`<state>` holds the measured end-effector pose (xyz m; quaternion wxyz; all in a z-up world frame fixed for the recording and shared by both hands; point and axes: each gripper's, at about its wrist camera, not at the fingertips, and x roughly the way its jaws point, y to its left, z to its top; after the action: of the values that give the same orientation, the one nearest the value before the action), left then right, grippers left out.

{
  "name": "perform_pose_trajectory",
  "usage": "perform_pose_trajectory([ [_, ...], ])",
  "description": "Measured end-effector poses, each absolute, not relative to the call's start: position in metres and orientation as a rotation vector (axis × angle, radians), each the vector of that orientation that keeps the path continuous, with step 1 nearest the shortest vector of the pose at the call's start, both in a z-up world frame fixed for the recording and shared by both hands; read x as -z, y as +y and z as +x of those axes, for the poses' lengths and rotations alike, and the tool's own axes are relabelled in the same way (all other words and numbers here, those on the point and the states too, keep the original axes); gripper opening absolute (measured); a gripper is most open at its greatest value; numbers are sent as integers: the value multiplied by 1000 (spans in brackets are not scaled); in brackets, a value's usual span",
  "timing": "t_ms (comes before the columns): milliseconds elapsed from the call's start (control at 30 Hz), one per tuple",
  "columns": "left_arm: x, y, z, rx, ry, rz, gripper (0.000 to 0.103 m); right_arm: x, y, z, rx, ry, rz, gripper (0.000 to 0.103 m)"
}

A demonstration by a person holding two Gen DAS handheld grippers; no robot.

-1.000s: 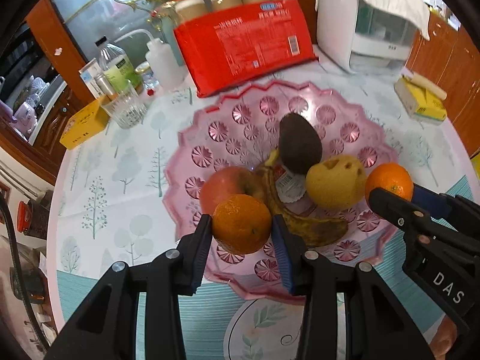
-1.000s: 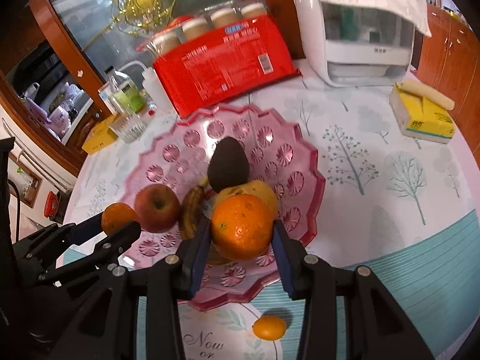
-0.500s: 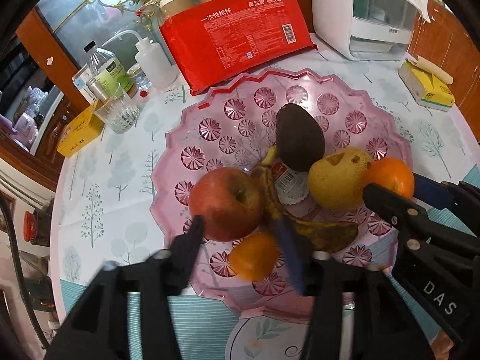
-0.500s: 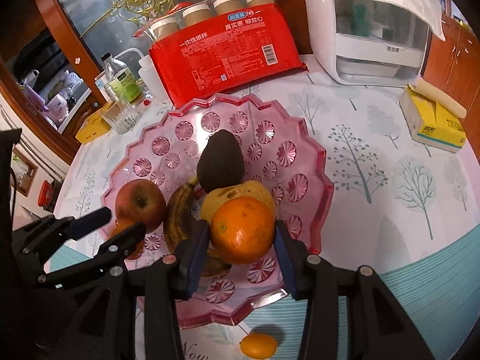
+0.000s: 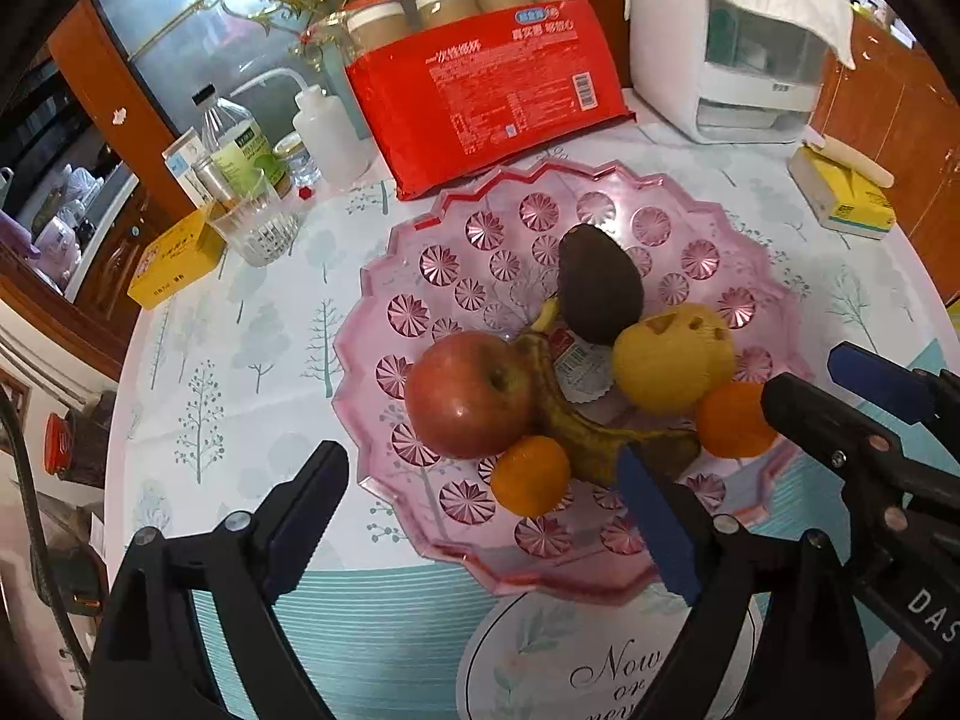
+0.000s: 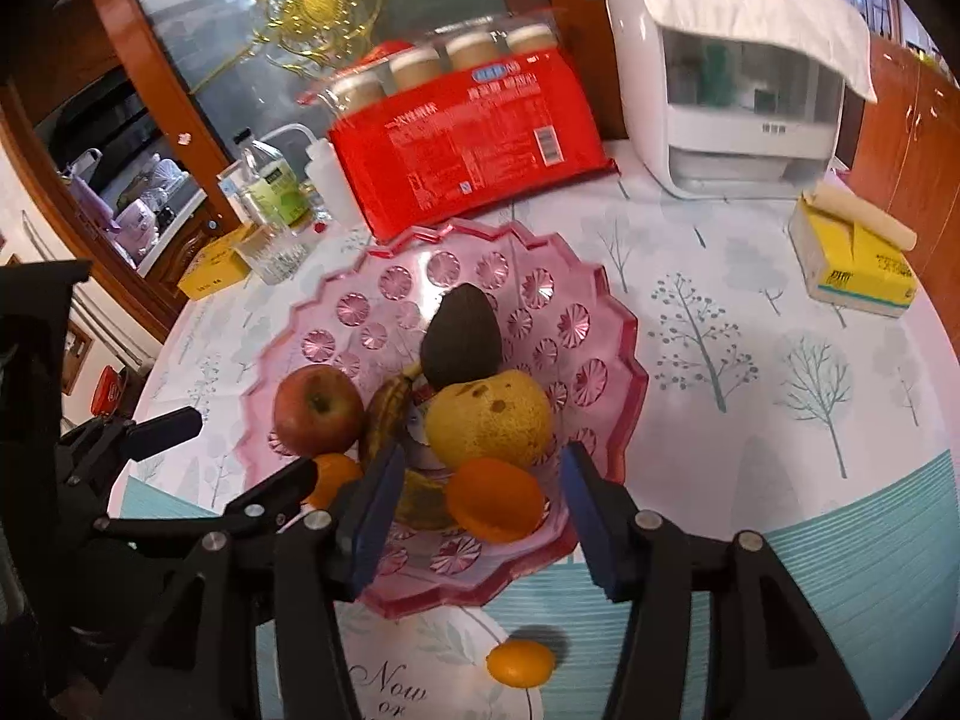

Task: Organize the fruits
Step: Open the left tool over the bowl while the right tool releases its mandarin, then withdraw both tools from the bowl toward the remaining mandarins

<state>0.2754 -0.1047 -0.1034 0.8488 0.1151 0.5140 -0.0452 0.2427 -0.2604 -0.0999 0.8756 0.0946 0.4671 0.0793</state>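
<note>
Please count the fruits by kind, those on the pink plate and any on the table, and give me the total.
Oranges on the pink plate: 2
Small orange on the table, near the plate's front edge: 1
Apple: 1
Pear: 1
Avocado: 1
Banana: 1
Total: 7 fruits, 6 on the plate.

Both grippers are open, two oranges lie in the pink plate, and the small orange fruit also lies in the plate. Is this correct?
Not quite. The small orange fruit lies on the table, outside the pink plate, as the right wrist view shows. Both grippers are open and the two oranges lie in the plate.
</note>
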Motion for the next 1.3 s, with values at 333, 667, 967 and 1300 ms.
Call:
perform_pose_trajectory([
  [333,74,-107,246,115,1037,254,92,77,-268,210,-159,916,230,55],
  [667,50,-104,216,123,988,250,93,56,-276,173,-152,864,269,62],
  [967,26,-101,186,153,935,237,93,34,-274,145,-151,825,269,63],
  [1300,0,-75,153,194,866,160,93,9,-264,111,-135,786,237,63],
])
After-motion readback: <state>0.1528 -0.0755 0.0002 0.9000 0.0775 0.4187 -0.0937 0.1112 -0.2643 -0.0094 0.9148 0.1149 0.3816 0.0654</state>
